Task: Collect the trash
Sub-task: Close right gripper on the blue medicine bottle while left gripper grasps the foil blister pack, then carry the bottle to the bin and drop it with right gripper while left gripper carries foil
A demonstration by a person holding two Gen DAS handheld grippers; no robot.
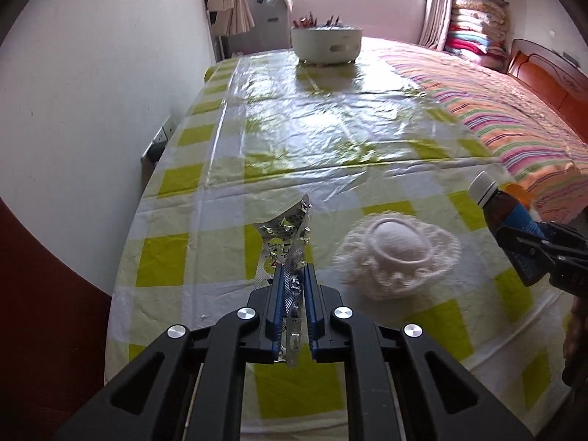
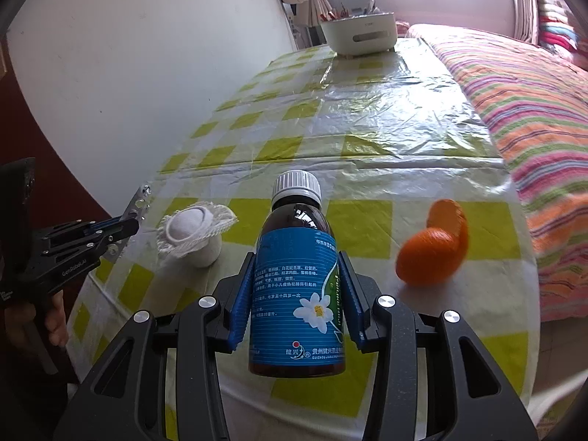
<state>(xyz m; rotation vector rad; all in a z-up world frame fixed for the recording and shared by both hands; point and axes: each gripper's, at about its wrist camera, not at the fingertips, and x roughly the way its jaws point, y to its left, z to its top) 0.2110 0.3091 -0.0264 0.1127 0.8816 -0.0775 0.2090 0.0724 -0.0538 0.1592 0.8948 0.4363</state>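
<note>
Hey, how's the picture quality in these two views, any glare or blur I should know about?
Left wrist view: window light glares off the plastic table cover, the crocheted white piece is smeared, and the table bows from the fisheye. Right wrist view: the bottle reads sharp, the orange peel is slightly blurred, and glare streaks the far cover.

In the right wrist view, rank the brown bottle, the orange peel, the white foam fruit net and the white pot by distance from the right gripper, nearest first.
1. Brown bottle: clamped in the right gripper.
2. Orange peel on the right and white foam fruit net on the left: too close to call.
3. White pot: at the table's far end.
</note>
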